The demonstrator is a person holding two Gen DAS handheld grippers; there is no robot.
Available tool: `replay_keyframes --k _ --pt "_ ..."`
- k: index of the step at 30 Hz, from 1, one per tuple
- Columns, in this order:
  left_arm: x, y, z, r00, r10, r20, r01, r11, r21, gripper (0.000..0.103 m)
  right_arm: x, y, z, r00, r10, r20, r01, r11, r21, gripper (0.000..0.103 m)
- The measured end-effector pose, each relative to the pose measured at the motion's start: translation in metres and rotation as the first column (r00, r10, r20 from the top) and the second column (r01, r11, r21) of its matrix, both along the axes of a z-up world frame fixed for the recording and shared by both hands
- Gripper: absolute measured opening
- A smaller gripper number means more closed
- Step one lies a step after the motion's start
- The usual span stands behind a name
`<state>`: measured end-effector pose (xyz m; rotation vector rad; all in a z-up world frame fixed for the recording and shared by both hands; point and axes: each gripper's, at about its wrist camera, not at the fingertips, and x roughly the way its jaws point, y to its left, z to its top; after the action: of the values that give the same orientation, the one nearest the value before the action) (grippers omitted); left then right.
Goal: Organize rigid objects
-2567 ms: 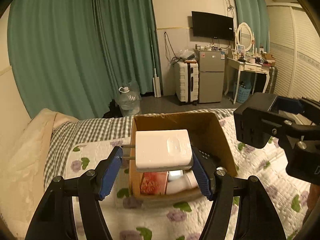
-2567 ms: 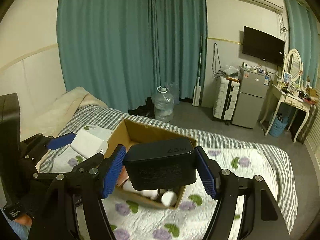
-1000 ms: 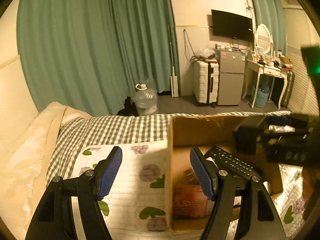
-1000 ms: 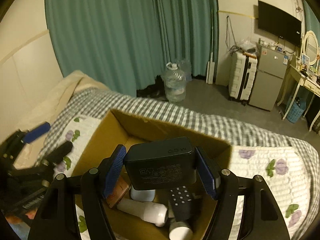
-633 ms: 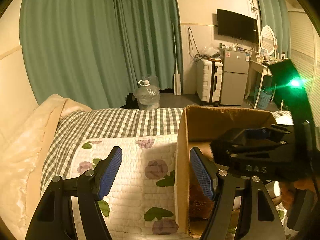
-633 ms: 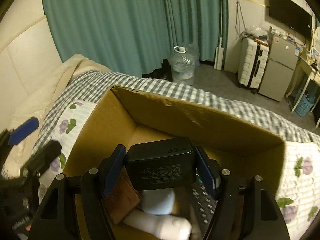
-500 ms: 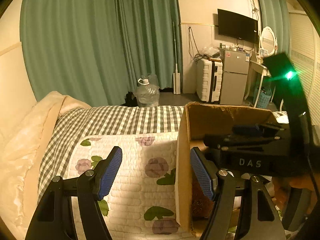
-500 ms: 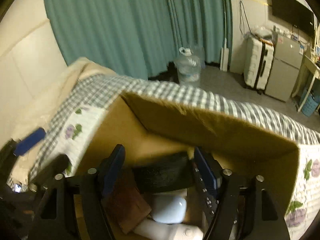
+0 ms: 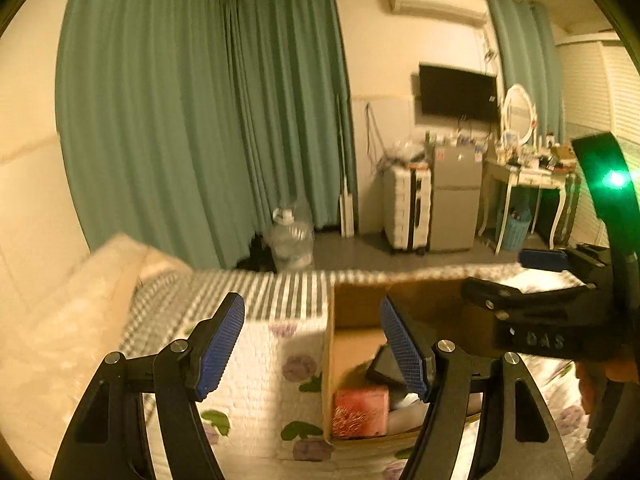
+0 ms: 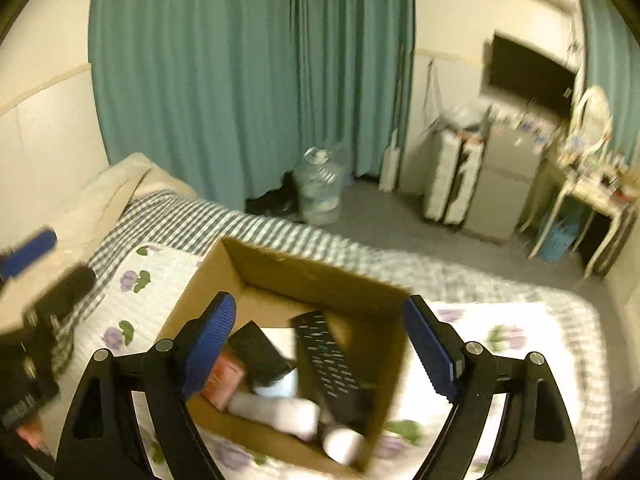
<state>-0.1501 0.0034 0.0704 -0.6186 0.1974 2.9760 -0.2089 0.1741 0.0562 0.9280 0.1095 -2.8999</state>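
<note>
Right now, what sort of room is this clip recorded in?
Most likely a bedroom: a bed with a floral quilt holds the cardboard box, a vanity table with an oval mirror stands by the far wall, and a wall-mounted TV hangs nearby.

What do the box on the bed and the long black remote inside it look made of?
The box: corrugated cardboard, by its matte brown walls and raw, slightly bent rims. The remote: likely hard plastic, a matte black, straight-edged slab with rows of small pale buttons; motion blur hides the finer finish.
</note>
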Motion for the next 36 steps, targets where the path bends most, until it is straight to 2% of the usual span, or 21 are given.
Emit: replay_keyframes --k 5,9,16,22,29,32,36 --pt "0.052 0.008 0.051 0.992 -0.024 -0.120 0.026 1.000 0.018 0.078 0.065 0.021 0.054 0.991 -0.057 -0.121 0.060 0.998 0.022 0.095" --pt "0.084 0.008 0.079 0.985 -0.028 -0.173 0.036 0.998 0.042 0.081 0.119 0.029 0.089 0.970 -0.111 -0.216 0.116 0.993 0.008 0.103" --pt "0.118 0.011 0.099 0.977 -0.032 -0.209 0.043 0.998 0.048 0.082 0.173 0.024 0.107 0.944 -0.134 -0.300 0.147 0.989 0.020 0.103" --pt "0.127 0.011 0.080 0.977 -0.046 -0.208 0.054 0.998 0.034 0.083 0.193 0.027 0.085 0.931 -0.160 -0.327 0.161 0.987 -0.023 0.103" --pt "0.114 0.004 0.016 0.991 -0.045 -0.126 0.048 0.999 0.024 0.083 0.194 0.037 0.025 0.922 -0.227 -0.313 0.205 0.974 -0.100 0.103" --pt "0.107 0.002 -0.009 0.995 -0.039 -0.094 0.043 0.998 0.044 0.083 0.181 0.039 -0.004 0.933 -0.234 -0.272 0.215 0.972 -0.100 0.103" --pt "0.093 0.009 -0.037 0.998 -0.038 -0.049 0.039 0.999 0.010 0.083 0.165 0.035 -0.033 0.952 -0.227 -0.203 0.219 0.974 -0.062 0.103"
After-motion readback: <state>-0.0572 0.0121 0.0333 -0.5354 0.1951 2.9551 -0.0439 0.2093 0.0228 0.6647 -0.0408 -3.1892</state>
